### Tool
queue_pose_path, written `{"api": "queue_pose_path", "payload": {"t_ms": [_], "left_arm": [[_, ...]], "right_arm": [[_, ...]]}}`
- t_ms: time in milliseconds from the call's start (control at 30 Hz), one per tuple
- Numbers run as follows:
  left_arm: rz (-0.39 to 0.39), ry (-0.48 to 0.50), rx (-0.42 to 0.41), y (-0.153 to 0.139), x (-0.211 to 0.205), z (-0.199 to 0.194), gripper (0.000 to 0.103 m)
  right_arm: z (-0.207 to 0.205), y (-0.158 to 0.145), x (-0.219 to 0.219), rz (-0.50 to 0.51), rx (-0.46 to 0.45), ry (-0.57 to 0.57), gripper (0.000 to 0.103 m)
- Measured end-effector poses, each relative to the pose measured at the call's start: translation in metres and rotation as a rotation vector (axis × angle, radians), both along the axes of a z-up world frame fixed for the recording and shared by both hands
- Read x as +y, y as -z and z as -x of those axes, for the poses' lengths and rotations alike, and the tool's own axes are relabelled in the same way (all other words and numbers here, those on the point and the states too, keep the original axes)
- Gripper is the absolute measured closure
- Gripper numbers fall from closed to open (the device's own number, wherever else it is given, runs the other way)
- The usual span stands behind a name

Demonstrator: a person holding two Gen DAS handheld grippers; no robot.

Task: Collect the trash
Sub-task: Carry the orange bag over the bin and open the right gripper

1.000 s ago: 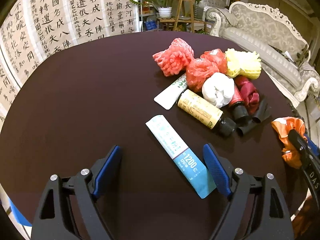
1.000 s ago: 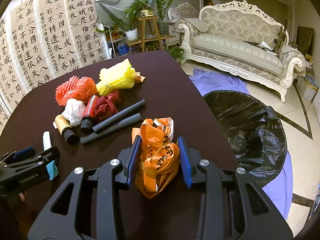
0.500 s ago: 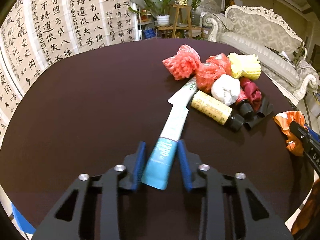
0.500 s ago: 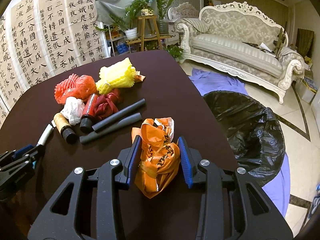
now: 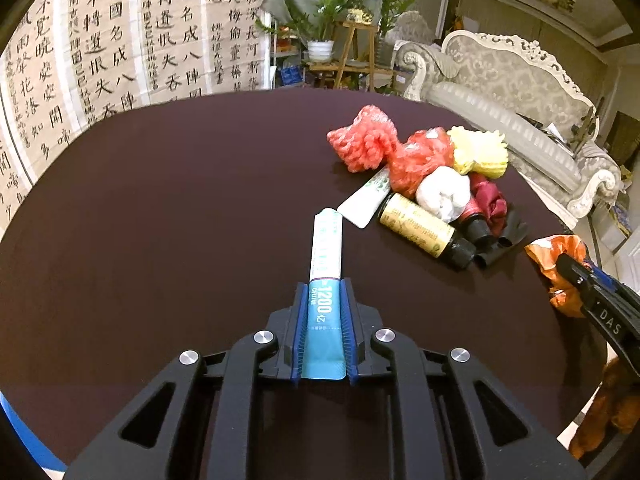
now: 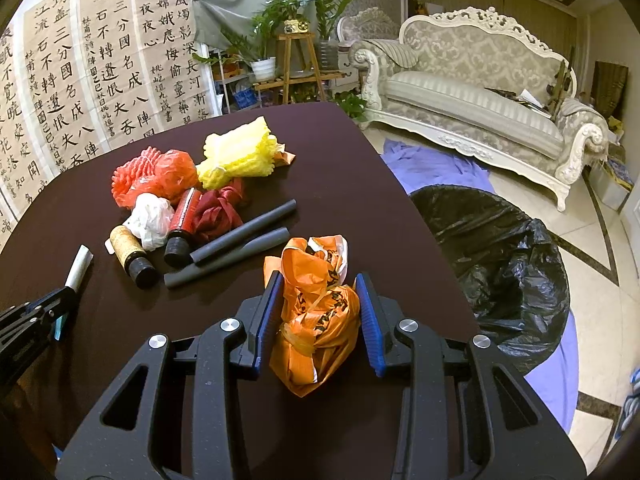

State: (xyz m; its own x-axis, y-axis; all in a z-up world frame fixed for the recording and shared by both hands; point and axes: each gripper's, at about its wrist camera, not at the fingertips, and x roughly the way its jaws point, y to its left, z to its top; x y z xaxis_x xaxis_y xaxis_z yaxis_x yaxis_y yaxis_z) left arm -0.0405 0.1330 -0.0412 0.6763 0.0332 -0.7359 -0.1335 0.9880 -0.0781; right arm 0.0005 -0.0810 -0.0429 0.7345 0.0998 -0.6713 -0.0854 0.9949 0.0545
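The left gripper (image 5: 324,320) pinches only the blue tail of a long sachet (image 5: 326,248) that could droop loose, the right gripper (image 6: 318,312) squeezes a crumpled orange bag (image 6: 316,312) that could spring free short of the black-lined bin (image 6: 504,264) beyond the table (image 6: 360,200).

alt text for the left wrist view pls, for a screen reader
The left gripper is shut on the blue end of a blue-and-white tube, which points away across a dark round table. Ahead to the right lies a pile of trash: red and yellow foam nets, a white wad, bottles. At the right edge, the right gripper holds an orange bag.
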Motion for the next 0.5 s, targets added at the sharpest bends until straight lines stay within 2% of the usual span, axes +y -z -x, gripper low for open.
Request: {"api": "queue_pose_path", "payload": {"t_ms": [167,500], "left_arm": [[-0.039,0.034,-0.084,-0.020,-0.016,0.008,0.086],[-0.018,0.183,-0.167,-0.042,-0.069,-0.005,0.086]], "right_arm": [[0.002,-0.004,-0.002,-0.007,-0.011,0.006,0.068],[0.008,-0.025,-0.040,0.003,-0.089,0.103,0.068]]}}
